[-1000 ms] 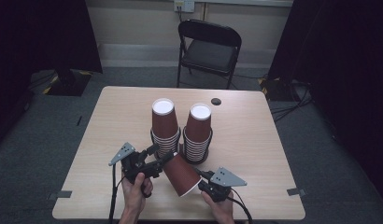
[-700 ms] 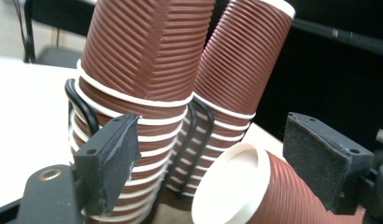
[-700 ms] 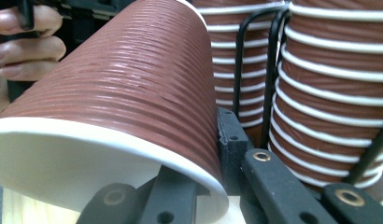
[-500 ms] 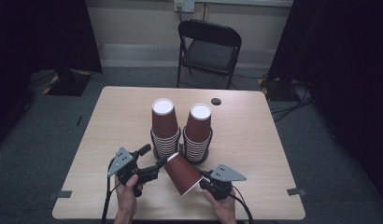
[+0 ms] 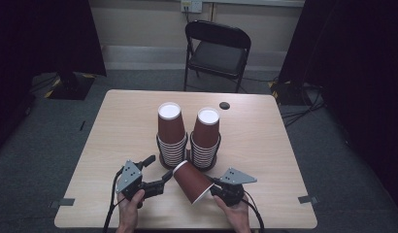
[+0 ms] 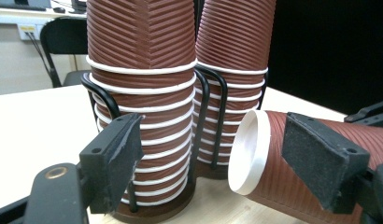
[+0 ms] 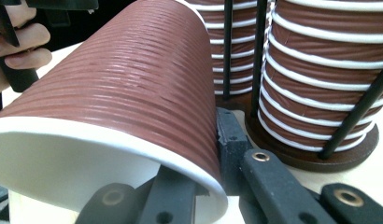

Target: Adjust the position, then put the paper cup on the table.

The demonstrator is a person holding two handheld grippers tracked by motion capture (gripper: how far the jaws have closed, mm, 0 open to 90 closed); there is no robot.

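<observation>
Risk noted: the loose ribbed brown paper cup [image 5: 192, 182] lay tilted just above the pale wooden counter [image 5: 114, 126], near the front edge. Its closed end pointed at the two tall stacks of matching cups in black wire holders [image 5: 170, 138], and it was held by its rim wall alone. A push from the left could, in my judgement, buckle the thin wall or lever the rim out of the hold. A forward swing could knock the nearer stack [image 5: 206, 141], which stood just beside the cup's end.

Left tongs [image 5: 157, 169]: the jaws had just been closing, yet they pinched nothing. In the left gripper view the cup's closed end sat just off the right-hand jaw; contact there could not be confirmed.

Right tongs [image 5: 212, 188]: clamped on the cup's white rim. In the right gripper view one jaw sat inside the mouth and the other lay against the outer wall.
</observation>
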